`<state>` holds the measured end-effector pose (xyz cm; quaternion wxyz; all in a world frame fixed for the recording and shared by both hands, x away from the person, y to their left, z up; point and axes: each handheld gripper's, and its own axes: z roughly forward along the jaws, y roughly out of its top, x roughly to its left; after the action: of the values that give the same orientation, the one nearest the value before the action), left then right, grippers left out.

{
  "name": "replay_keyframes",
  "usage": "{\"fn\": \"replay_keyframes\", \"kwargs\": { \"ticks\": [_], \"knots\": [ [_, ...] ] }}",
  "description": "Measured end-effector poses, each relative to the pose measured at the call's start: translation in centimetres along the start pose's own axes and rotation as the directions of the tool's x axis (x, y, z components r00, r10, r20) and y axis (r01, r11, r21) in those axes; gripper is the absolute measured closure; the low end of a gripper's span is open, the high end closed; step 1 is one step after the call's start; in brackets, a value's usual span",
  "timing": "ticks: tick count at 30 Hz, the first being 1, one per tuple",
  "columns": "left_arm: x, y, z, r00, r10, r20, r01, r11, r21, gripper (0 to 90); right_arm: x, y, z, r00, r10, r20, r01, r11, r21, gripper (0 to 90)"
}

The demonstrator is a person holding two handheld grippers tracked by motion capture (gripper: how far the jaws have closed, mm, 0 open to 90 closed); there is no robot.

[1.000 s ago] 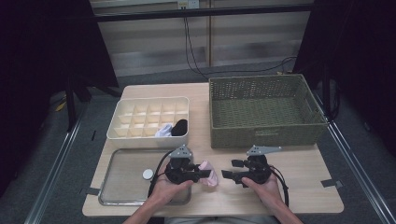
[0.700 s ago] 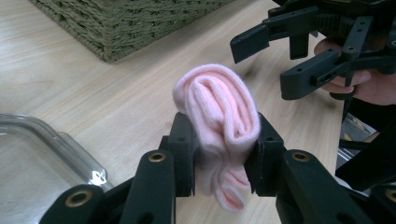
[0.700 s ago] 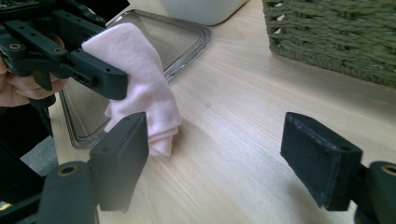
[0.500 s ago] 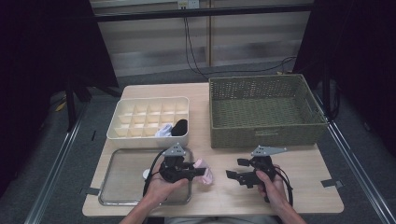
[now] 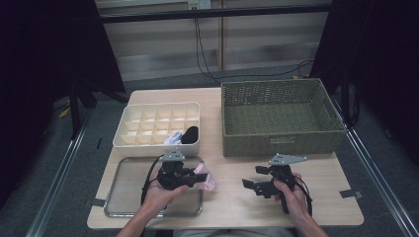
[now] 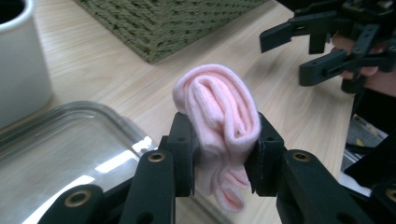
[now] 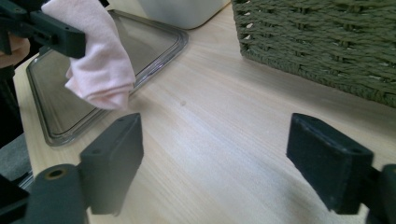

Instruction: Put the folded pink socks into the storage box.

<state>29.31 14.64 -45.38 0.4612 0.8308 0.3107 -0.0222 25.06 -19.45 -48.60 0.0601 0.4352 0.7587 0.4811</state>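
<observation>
From the high view, the left gripper (image 5: 193, 176) carries a rolled pink sock (image 5: 205, 177) above the edge of the clear tray (image 5: 121, 205), likely bound for the divided box (image 5: 148, 129), where other socks already sit. The right gripper (image 5: 253, 186) hovers apart over the table (image 5: 232, 205).

In the left gripper view, both pads clamp the sock (image 6: 219, 119) at its middle, keeping it rolled.

In the right gripper view, the jaws have just been opening and stand wide, nothing between them.
</observation>
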Motion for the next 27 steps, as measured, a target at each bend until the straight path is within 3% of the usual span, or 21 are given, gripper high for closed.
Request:
{"fn": "replay_keyframes", "kwargs": {
  "ticks": [7, 17, 27],
  "knots": [
    [0.5, 0.1, -1.1, 0.9997, -0.006, -0.025, 0.005, 0.9998, -0.021, 67.0, -0.5, -0.6, -0.9, 1.0000, -0.001, 0.009, 0.001, 1.000, -0.015, 16.3],
    [1.0, 0.3, -2.4, 0.9988, -0.006, -0.049, 0.004, 0.9992, -0.039, 66.8, -0.6, -0.7, -0.7, 0.9999, -0.013, 0.001, 0.013, 1.000, -0.016, 15.6],
    [2.0, 1.5, -4.3, 0.9946, 0.004, -0.103, -0.009, 0.9988, -0.048, 66.6, -0.8, -0.6, -0.7, 0.9998, -0.020, 0.005, 0.020, 1.000, -0.020, 15.6]
  ]
}}
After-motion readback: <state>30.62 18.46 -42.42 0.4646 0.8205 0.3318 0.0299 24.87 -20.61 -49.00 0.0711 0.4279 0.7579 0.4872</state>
